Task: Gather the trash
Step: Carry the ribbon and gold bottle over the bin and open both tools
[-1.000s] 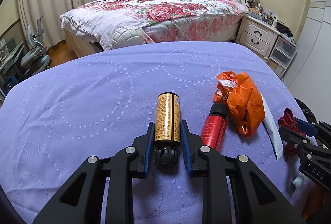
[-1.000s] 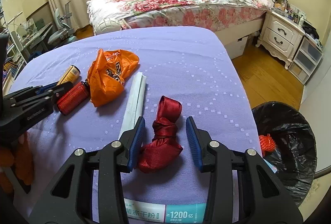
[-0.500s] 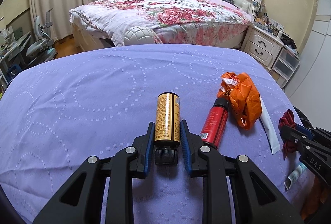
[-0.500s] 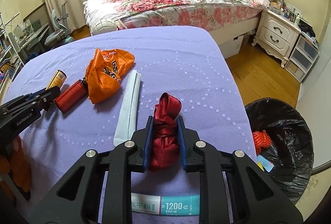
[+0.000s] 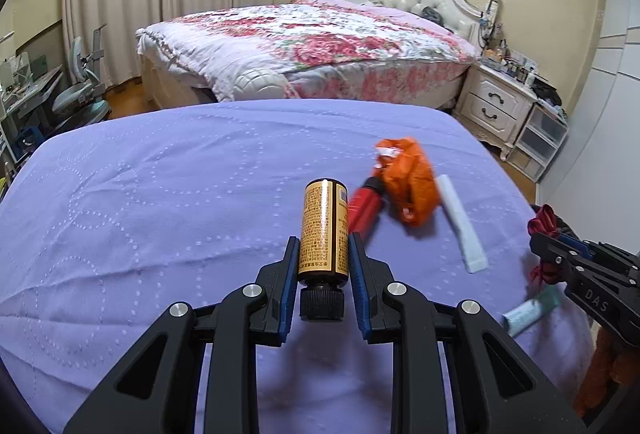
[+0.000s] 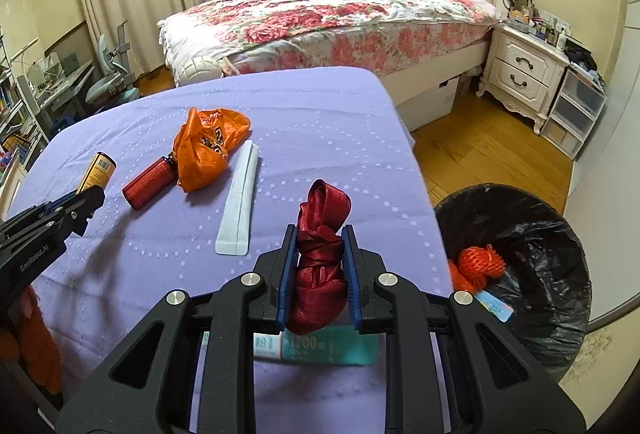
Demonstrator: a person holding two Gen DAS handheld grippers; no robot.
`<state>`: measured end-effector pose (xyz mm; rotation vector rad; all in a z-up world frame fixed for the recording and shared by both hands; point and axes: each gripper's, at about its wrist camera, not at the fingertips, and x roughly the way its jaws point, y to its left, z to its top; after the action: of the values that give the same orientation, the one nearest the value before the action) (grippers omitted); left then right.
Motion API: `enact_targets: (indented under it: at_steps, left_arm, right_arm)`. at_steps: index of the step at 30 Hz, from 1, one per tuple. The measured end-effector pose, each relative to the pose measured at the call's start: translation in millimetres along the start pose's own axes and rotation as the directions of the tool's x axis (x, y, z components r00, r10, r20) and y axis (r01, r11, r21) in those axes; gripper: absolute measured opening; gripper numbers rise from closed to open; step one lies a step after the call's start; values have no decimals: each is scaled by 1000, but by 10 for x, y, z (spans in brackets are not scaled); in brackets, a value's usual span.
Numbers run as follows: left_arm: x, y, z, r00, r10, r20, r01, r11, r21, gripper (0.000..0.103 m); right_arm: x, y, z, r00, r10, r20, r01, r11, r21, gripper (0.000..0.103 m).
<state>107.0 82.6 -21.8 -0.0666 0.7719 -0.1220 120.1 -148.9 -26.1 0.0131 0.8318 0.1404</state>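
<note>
My left gripper (image 5: pixel 323 252) is shut on a gold-labelled bottle (image 5: pixel 324 230) with a black cap, lifted above the purple tablecloth (image 5: pixel 160 193). My right gripper (image 6: pixel 319 252) is shut on a dark red ribbon bundle (image 6: pixel 320 262), raised over the table. On the cloth lie a red bottle (image 6: pixel 148 183), an orange plastic bag (image 6: pixel 208 147), a pale flat packet (image 6: pixel 238 203) and a teal tube (image 6: pixel 320 346) under the right gripper. A bin with a black bag (image 6: pixel 532 274) stands on the floor at the right and holds orange netting (image 6: pixel 480 262).
A bed with a floral cover (image 6: pixel 332 13) stands beyond the table. A white nightstand (image 6: pixel 524 73) and drawers stand at the right. A desk and chair (image 6: pixel 108 81) are at the left. Wooden floor lies between table and bed.
My right gripper closed on the red ribbon bundle and lifted it. My left gripper, holding the gold bottle, rose from the cloth.
</note>
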Motion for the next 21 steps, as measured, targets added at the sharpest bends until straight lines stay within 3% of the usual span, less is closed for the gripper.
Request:
enact_targets:
  at_steps: [10, 21]
  left_arm:
    - [-186, -587, 13, 996, -78, 42, 74, 994, 82, 25]
    - [-69, -1339, 42, 991, -133, 34, 124, 973, 194, 25]
  right_arm:
    - [-322, -348, -102, 998, -49, 49, 47, 998, 44, 21]
    - [-491, -938, -253, 990, -125, 62, 115, 984, 139, 21]
